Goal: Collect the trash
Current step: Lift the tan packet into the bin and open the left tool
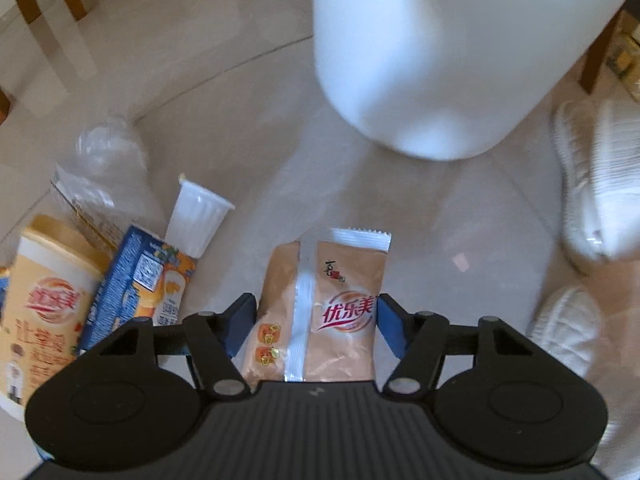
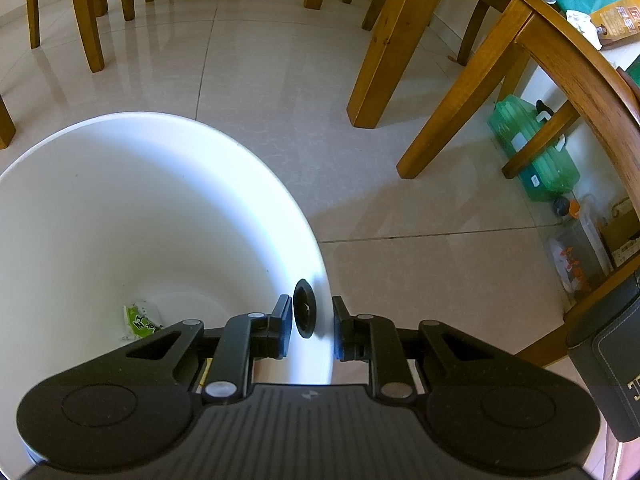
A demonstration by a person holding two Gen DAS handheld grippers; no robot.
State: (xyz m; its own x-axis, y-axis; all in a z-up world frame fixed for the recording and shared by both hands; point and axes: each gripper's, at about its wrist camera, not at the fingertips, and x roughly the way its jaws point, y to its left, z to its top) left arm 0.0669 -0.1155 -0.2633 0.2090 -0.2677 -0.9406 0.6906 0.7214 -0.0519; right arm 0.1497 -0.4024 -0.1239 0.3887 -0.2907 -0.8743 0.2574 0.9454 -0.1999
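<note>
One green wrapper (image 2: 142, 320) lay in the bin (image 2: 120, 184). The left tool (image 1: 316, 320) clamped a pink sachet (image 1: 320, 312); the right tool (image 2: 310, 328) gripped the bin's rim. Cup (image 1: 198, 216), carton (image 1: 140, 284) and tub (image 1: 44, 300) remained on the floor (image 1: 240, 120).
</note>
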